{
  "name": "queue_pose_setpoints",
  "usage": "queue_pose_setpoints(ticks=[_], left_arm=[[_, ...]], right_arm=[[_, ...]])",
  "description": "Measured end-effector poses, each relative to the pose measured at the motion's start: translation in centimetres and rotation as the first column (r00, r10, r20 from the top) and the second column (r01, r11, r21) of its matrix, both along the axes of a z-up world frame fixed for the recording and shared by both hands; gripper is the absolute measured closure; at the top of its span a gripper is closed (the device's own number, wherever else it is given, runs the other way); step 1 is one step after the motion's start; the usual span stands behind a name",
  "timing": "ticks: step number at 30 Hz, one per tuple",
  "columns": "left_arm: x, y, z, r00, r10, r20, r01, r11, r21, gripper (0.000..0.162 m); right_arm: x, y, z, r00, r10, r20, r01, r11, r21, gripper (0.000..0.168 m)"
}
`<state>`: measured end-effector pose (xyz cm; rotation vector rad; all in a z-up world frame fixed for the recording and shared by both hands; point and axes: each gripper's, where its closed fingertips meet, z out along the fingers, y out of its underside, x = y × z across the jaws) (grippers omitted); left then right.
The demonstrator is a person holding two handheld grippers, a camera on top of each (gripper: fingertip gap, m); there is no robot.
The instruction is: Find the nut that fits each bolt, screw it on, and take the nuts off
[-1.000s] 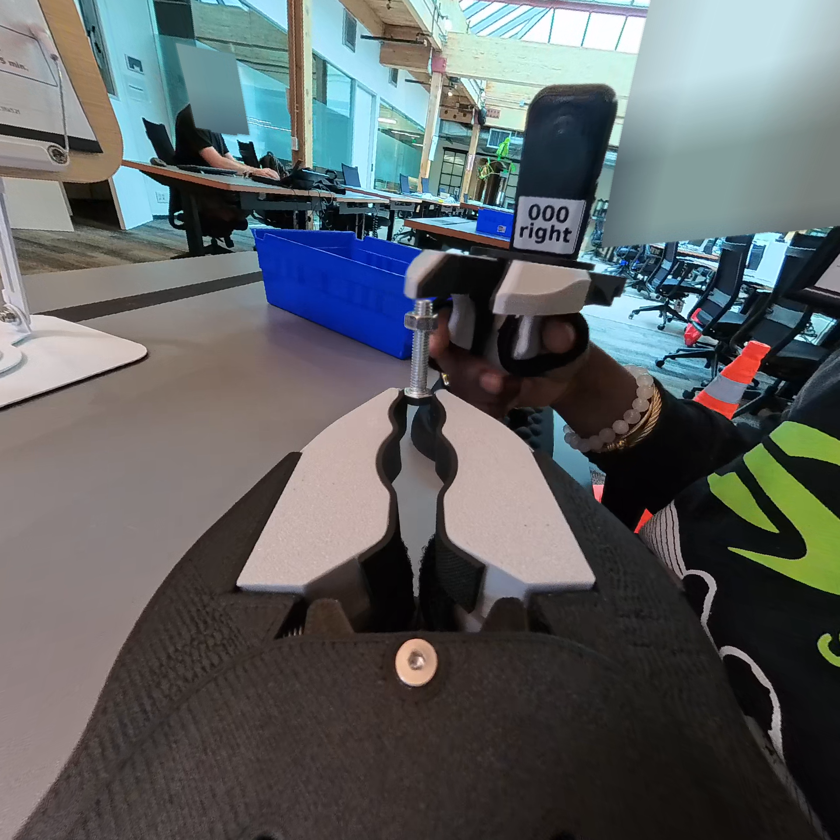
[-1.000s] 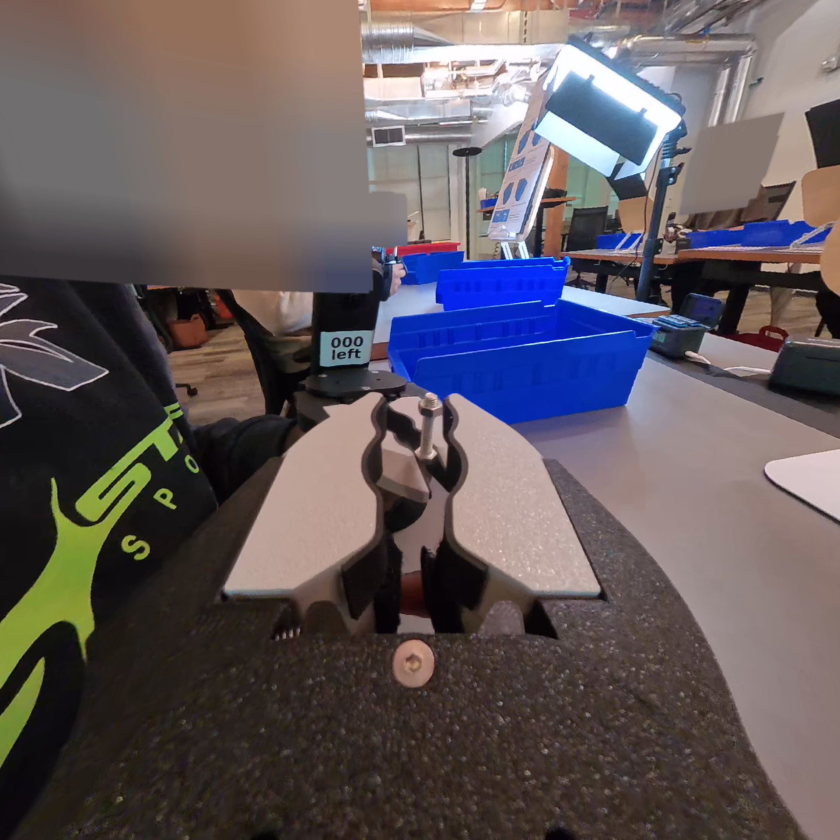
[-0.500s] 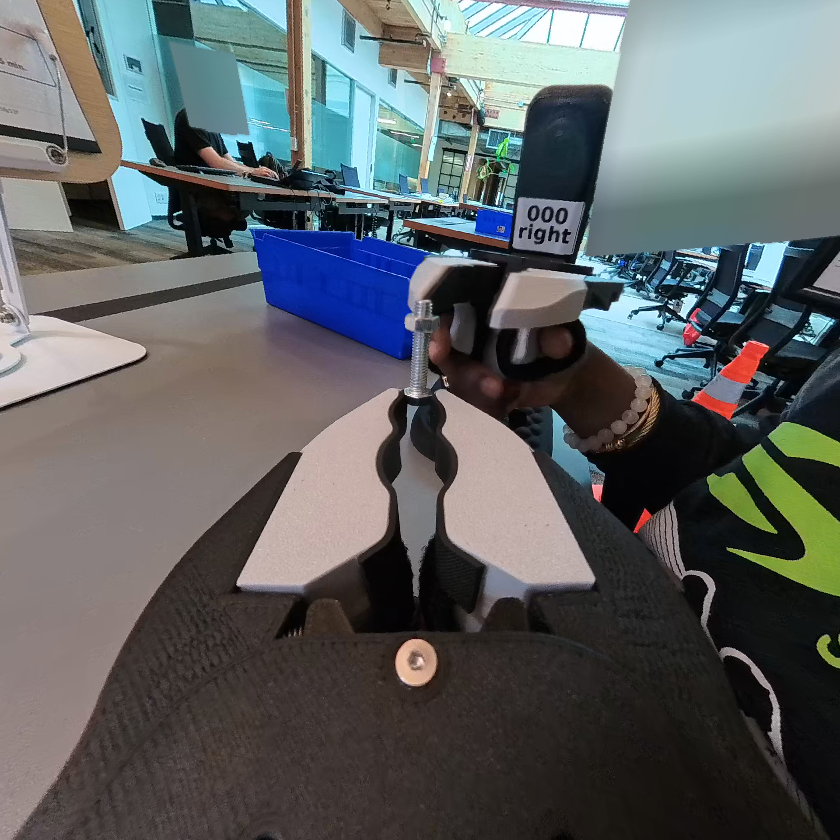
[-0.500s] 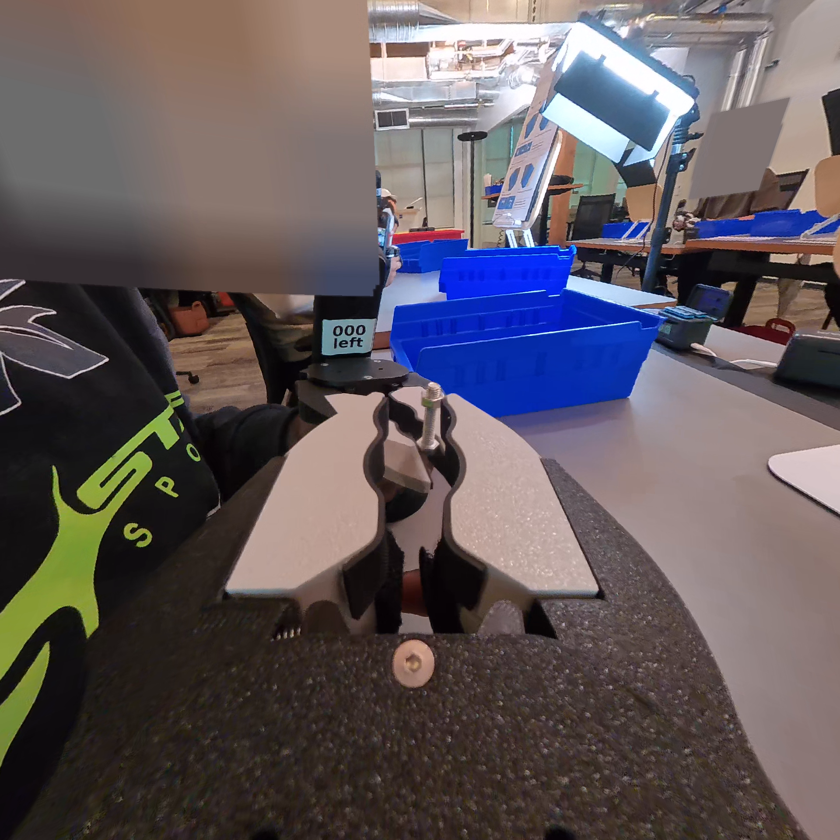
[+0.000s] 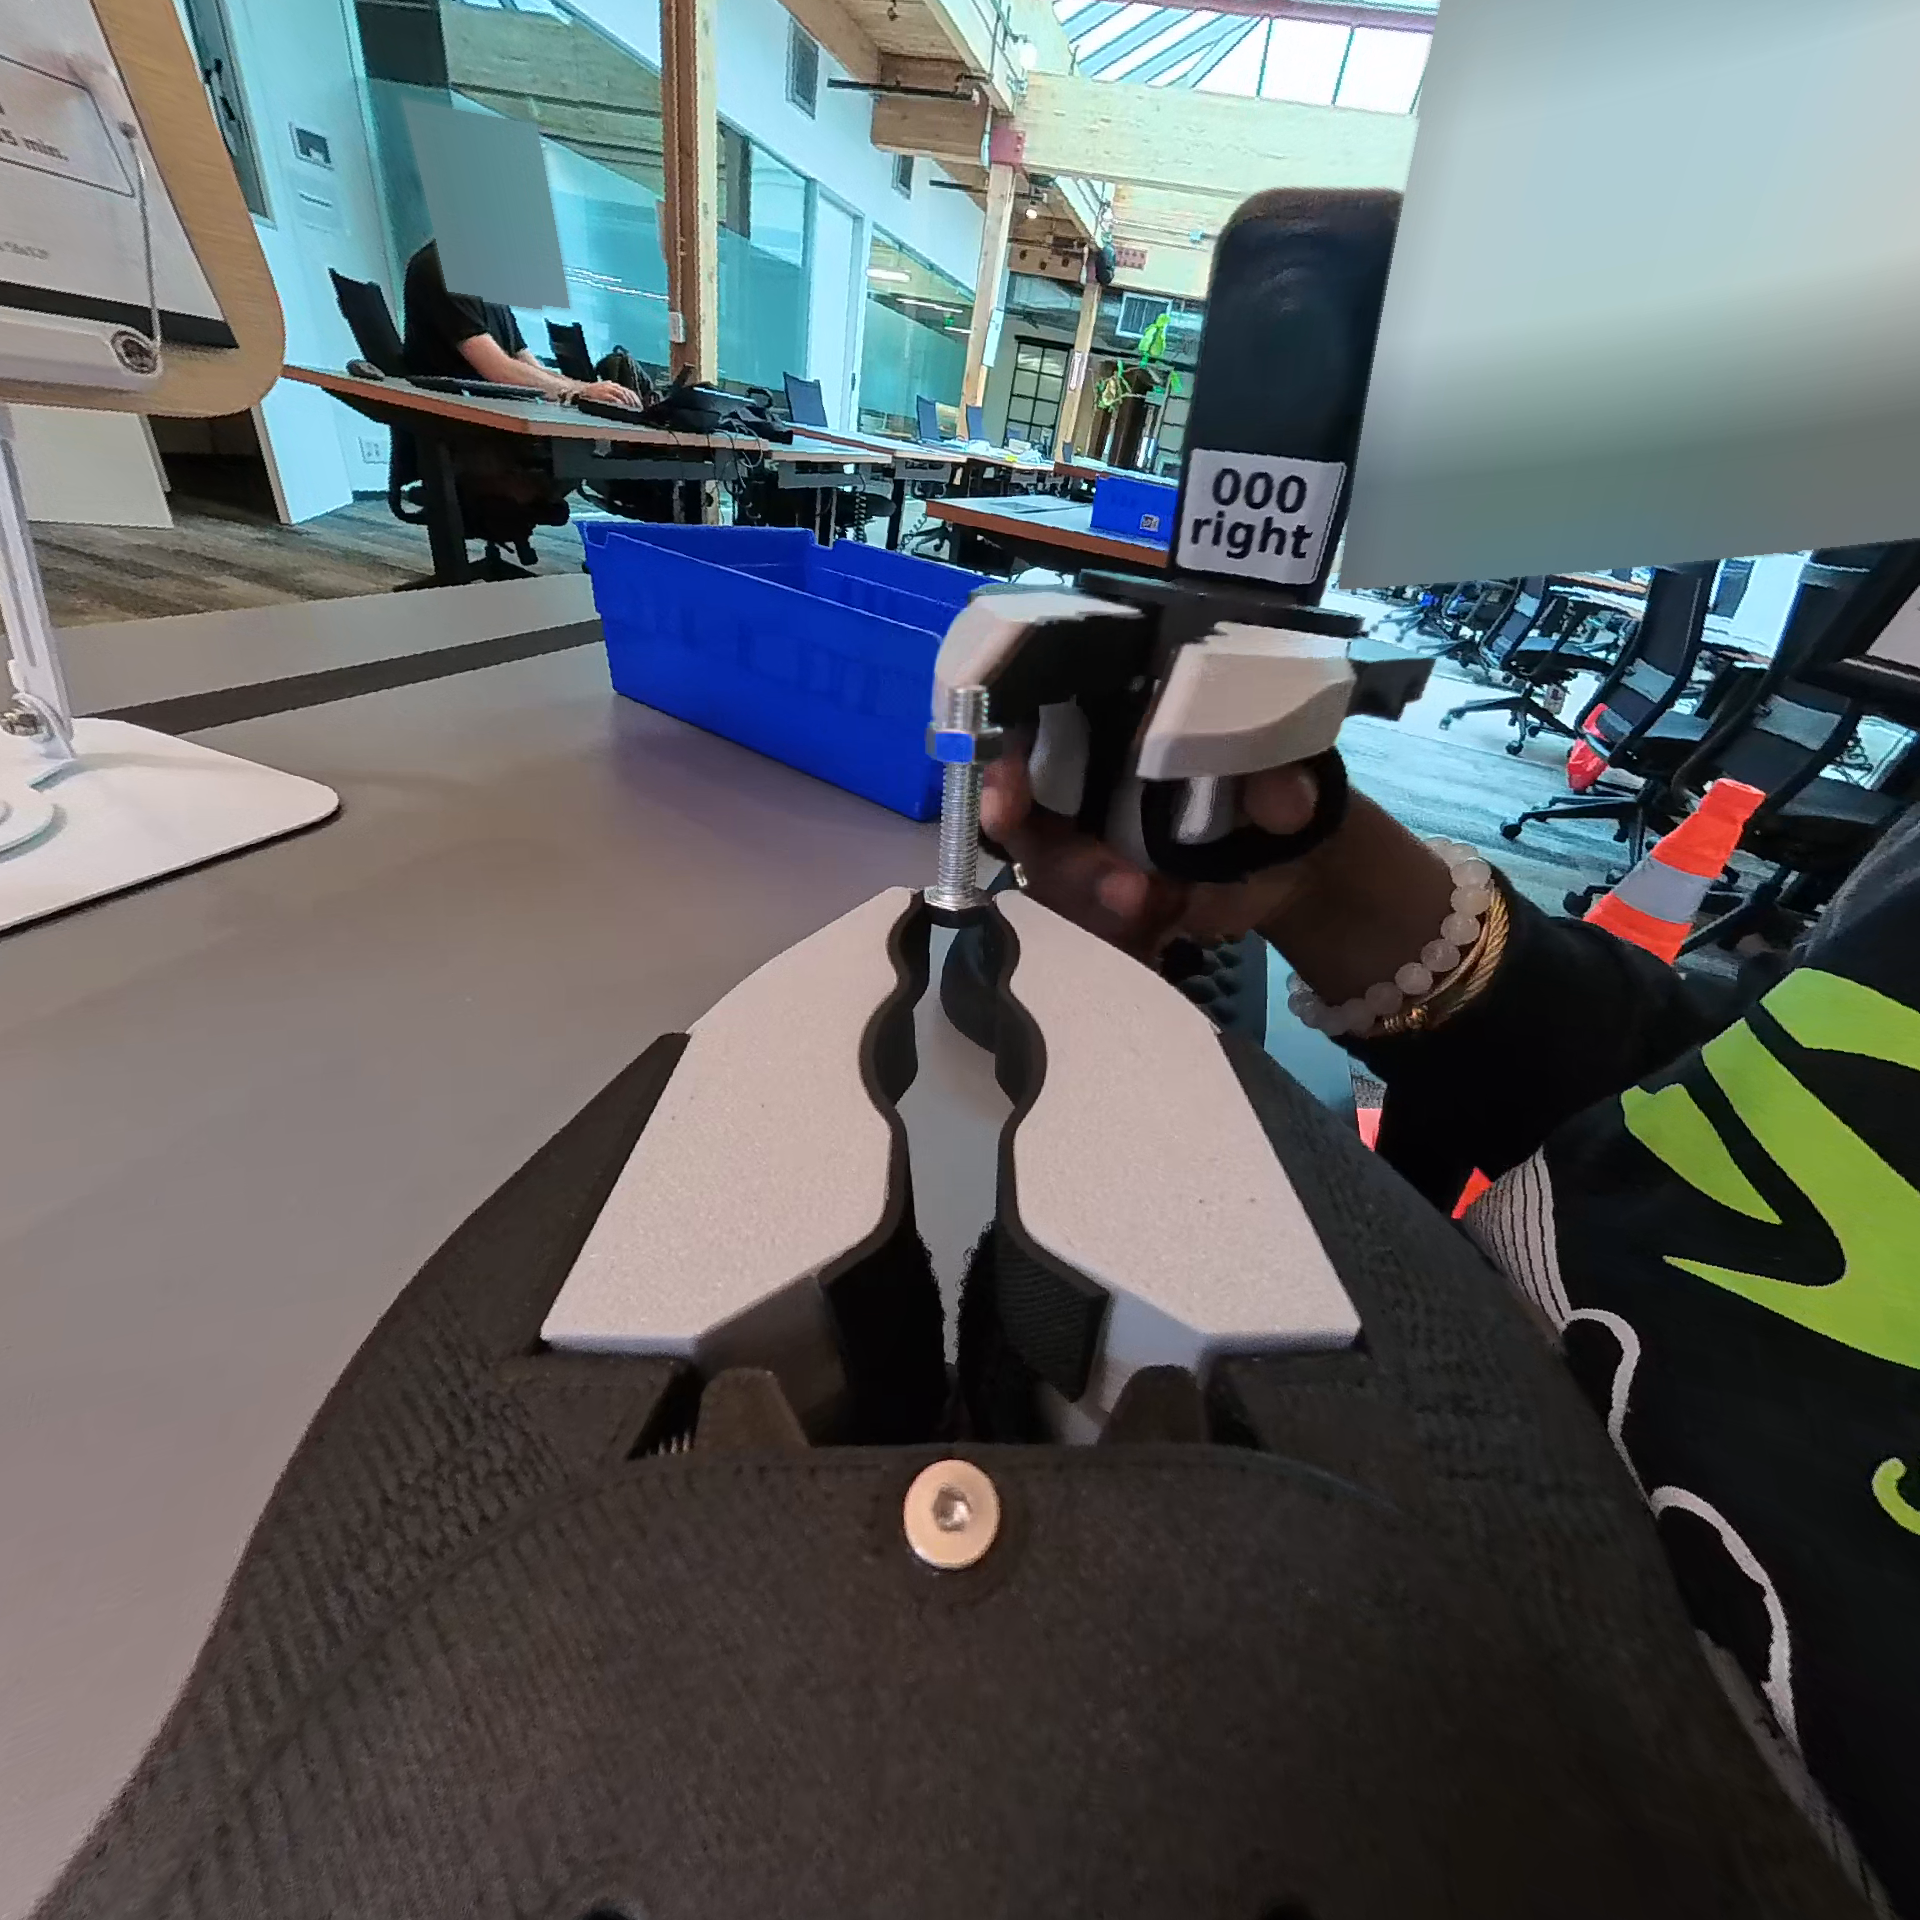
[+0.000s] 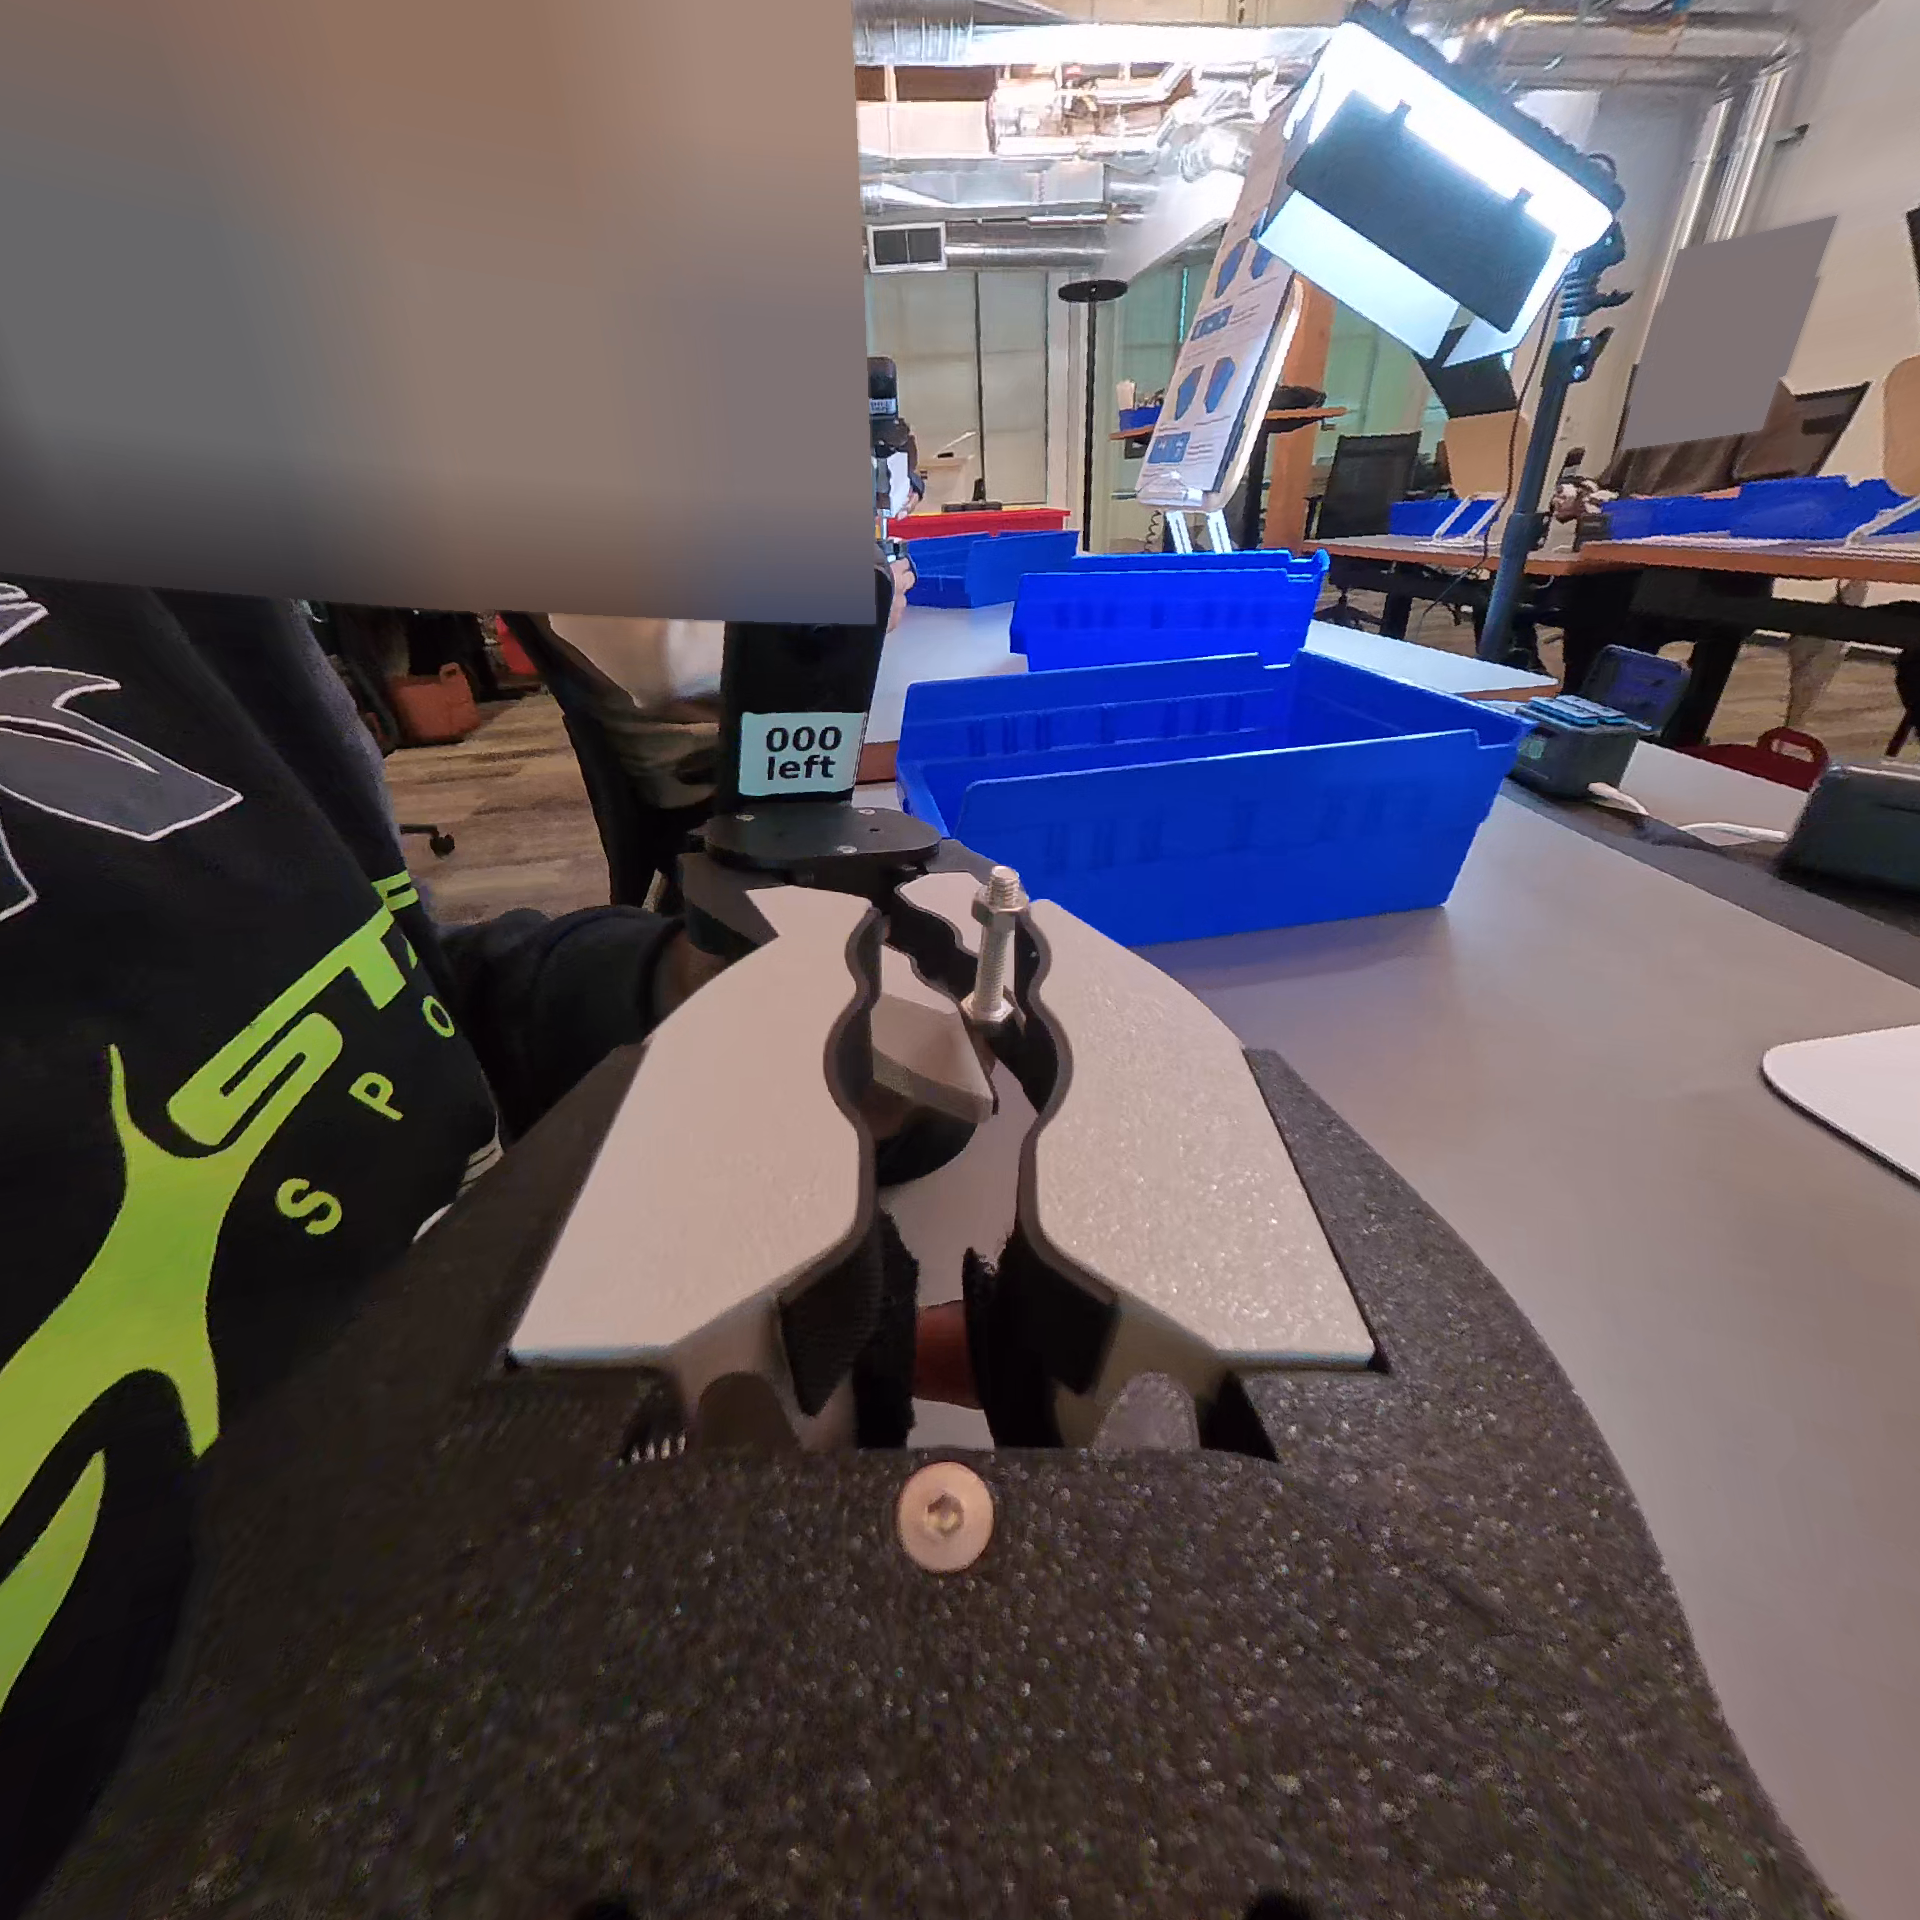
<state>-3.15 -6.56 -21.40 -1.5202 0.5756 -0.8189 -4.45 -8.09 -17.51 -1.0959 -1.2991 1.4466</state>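
Left wrist view, nearest: the left gripper [image 5: 958,914], grey-faced fingers set in a black foam-covered body, is closed to a narrow slit at the tips and clamps the head end of a threaded silver steel bolt [image 5: 956,821]. The bolt stands upright from the fingertips, held in the air above the grey bench top [image 5: 416,935]. A silver hexagonal nut [image 5: 963,744] sits on the thread close under the bolt's top end.

Beyond the bolt, the right gripper [image 5: 982,675], grey and black with a tall black handle, is held by a hand [image 5: 1143,862] wearing a pale bead bracelet [image 5: 1423,935]. Its finger ends stand right at the nut; this view does not show whether they touch it.

Right wrist view: the right gripper's fingers [image 6: 1122,1039] are drawn in with a small gap, and the bolt and nut stand in the gap at the tips. Whether the pads actually pinch the nut cannot be determined.

Further off, an open blue plastic bin [image 5: 769,644] rests on the bench behind the bolt. A white flat stand base [image 5: 156,800] lies toward the bench's left edge. An orange traffic cone with a reflective band [image 5: 1673,862] stands on the floor past the bench's near right side. Desks, office chairs and a lit studio light panel [image 6: 1434,197] fill the background.
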Motion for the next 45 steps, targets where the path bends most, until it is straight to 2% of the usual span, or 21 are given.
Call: queue_pose_setpoints(ticks=[4, 8, 14, 17, 20, 24, 29, 34, 38, 45], left_arm=[[0.1, -0.1, -0.1, 1.0, -0.007, -0.007, 0.007, 1.0, 0.001, 0.152], [0.2, -0.1, -0.1, 1.0, -0.011, -0.012, 0.011, 1.0, 0.0, 0.152], [0.0, 0.0, 0.0, 1.0, 0.0, -0.001, 0.0, 1.0, 0.0, 0.152], [0.0, 0.0, 0.0, 1.0, 0.001, 0.001, -0.001, 1.0, -0.003, 0.152], [0.0, 0.0, -0.1, 1.0, -0.002, -0.003, 0.002, 1.0, -0.003, 0.152], [0.2, -0.1, -0.1, 1.0, -0.012, -0.008, 0.012, 1.0, -0.003, 0.152], [0.2, -0.1, -0.2, 1.0, -0.013, -0.012, 0.013, 1.0, -0.004, 0.152], [0.0, 0.0, -0.1, 1.0, -0.002, -0.001, 0.002, 1.0, -0.008, 0.152], [0.1, 0.1, -0.2, 1.0, -0.004, -0.005, 0.004, 1.0, -0.011, 0.152], [0.4, 0.0, -0.5, 0.999, -0.003, -0.041, 0.002, 1.0, -0.007, 0.152]], right_arm=[[-0.4, 0.5, 0.3, 1.0, -0.023, -0.021, 0.022, 1.0, -0.016, 0.137], [-1.6, -0.3, -0.1, 1.0, 0.013, -0.004, -0.013, 1.0, -0.006, 0.13], [-0.5, -0.3, -0.1, 1.0, 0.012, 0.007, -0.012, 1.0, 0.001, 0.136], [0.5, 0.0, 0.2, 1.0, 0.009, -0.011, -0.009, 1.0, -0.003, 0.144], [0.2, 0.6, 0.3, 1.0, -0.018, -0.021, 0.018, 1.0, -0.012, 0.14], [-1.4, 0.1, -0.1, 1.0, 0.014, -0.001, -0.014, 1.0, -0.006, 0.132], [-2.0, -0.7, -0.3, 0.999, 0.052, 0.016, -0.052, 0.999, 0.004, 0.131], [-0.1, -0.5, -0.3, 0.999, 0.023, 0.021, -0.024, 1.0, 0.004, 0.133], [1.7, -0.4, -0.3, 0.999, 0.006, 0.04, -0.007, 1.0, 0.025, 0.144], [0.4, 1.0, 0.6, 0.988, -0.089, 0.127, 0.078, 0.993, 0.089, 0.155]])
